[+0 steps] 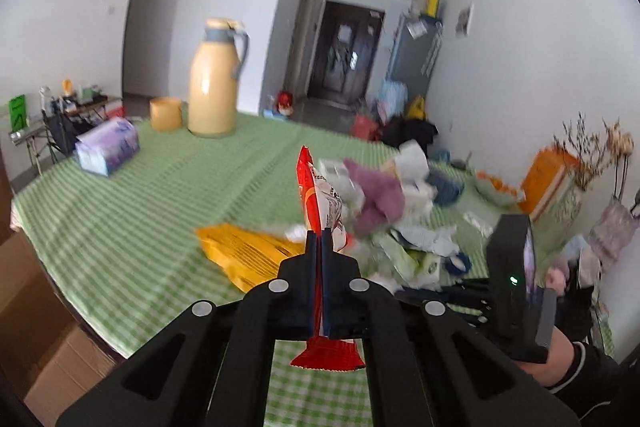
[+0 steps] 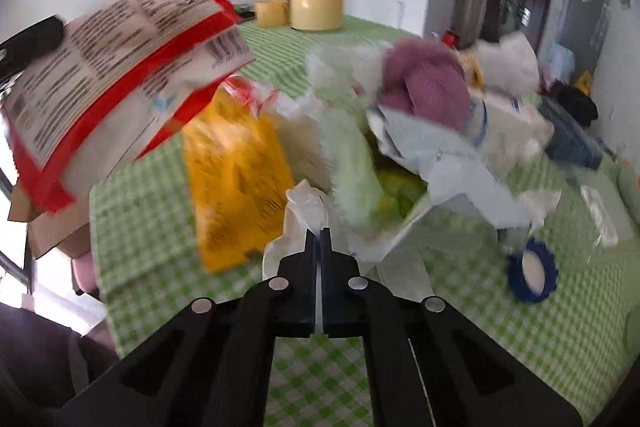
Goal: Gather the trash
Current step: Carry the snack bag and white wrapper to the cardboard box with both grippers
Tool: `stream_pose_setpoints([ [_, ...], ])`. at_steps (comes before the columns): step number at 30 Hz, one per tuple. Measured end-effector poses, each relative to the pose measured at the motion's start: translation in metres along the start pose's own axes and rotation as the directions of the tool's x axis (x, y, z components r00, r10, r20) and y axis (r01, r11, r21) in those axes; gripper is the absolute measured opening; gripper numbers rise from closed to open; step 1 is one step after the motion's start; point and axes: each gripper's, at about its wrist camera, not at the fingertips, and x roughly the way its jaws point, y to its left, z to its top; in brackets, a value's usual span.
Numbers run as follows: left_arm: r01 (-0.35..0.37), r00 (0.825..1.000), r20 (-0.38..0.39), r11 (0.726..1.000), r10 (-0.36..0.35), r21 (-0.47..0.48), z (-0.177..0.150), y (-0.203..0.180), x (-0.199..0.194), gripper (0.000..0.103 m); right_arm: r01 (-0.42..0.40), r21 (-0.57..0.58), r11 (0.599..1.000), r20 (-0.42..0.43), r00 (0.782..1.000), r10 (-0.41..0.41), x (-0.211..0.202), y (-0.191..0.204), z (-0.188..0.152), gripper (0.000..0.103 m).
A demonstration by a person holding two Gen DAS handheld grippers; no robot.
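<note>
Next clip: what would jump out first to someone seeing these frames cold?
The red-and-white snack wrapper pinched upright in the shut left gripper, held above the green checked tablecloth. Behind it, right of centre, a jumbled trash pile with a purple cloth on top. The right gripper pinches a whitish plastic piece at the pile's edge.

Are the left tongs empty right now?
No, the left tongs are shut on a red and white printed plastic snack wrapper, held above the green checked tablecloth.

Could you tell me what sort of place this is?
Probably a lived-in flat's dining area: a table with a green checked cloth, a yellow thermos jug, and a hallway leading to a dark door.
</note>
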Motion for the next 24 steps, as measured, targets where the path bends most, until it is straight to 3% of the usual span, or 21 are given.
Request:
stream_pose_setpoints([
  [7,-0.095,0.991,0.088,0.994,0.099,-0.055,0.022,0.037,-0.034,0.0,-0.048,-0.071,0.996,0.162,0.985,0.059,-0.046,0.022,0.055,0.001],
  [13,-0.219,0.96,0.153,0.969,0.235,-0.113,0.031,0.076,-0.074,0.0,-0.073,-0.168,0.983,0.238,0.965,0.112,-0.053,0.053,0.106,0.001],
  [19,-0.401,0.88,0.178,0.889,0.441,-0.22,0.022,0.13,-0.133,0.0,-0.154,-0.308,0.939,0.249,0.939,0.236,-0.038,0.115,0.151,0.001],
  [24,-0.551,0.777,0.119,0.759,0.619,-0.348,0.0,0.188,-0.186,0.0,-0.281,-0.423,0.861,0.183,0.904,0.385,-0.012,0.193,0.184,0.001],
])
